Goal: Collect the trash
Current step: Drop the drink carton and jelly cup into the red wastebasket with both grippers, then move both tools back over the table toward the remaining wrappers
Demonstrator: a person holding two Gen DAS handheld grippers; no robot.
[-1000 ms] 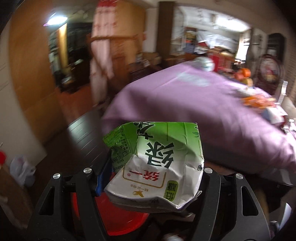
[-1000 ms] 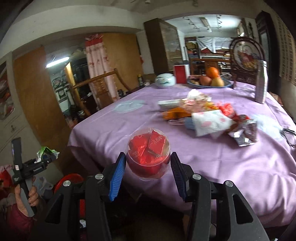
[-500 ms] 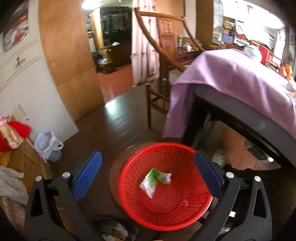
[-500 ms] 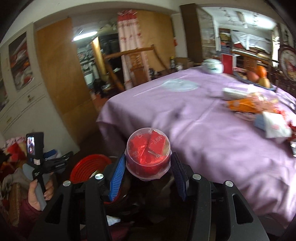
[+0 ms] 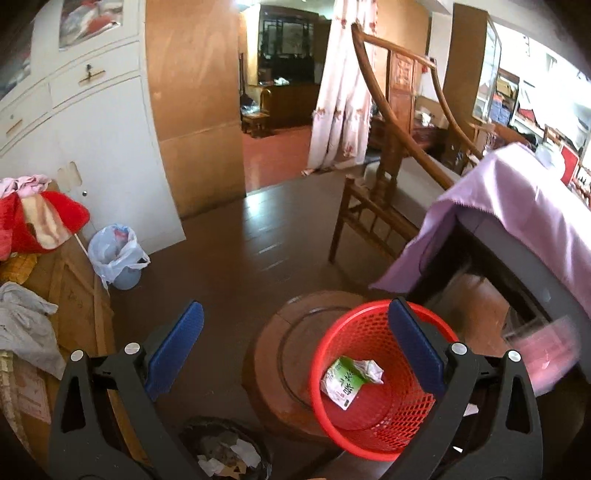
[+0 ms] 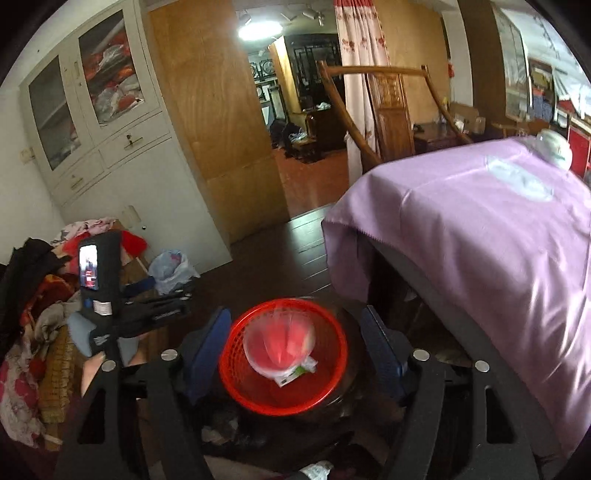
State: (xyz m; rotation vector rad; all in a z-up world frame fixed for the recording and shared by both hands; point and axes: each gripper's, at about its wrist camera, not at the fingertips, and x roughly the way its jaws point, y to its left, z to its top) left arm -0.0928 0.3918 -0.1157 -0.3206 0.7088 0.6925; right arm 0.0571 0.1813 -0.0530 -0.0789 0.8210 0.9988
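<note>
Low in the centre of the right wrist view, the right gripper (image 6: 295,347) is opening over the red basket (image 6: 236,380), its jaws clear of a blurred, light, stiff plastic cup (image 6: 279,345) best held by its sides, while the left gripper (image 5: 295,350) gapes empty.

Dark wood floor (image 5: 236,254), glossy. White cabinet (image 6: 122,166) on left wall, glass upper doors, drawers below. Plywood panel (image 5: 195,110) beside it, then a doorway (image 6: 295,110) to a darker room with a ceiling light (image 6: 258,27) on. Floral curtain (image 5: 343,92) hangs by a wooden chair (image 5: 388,184). Counter right, under purple cloth (image 6: 480,229). Clothes pile (image 6: 37,314) at left.
</note>
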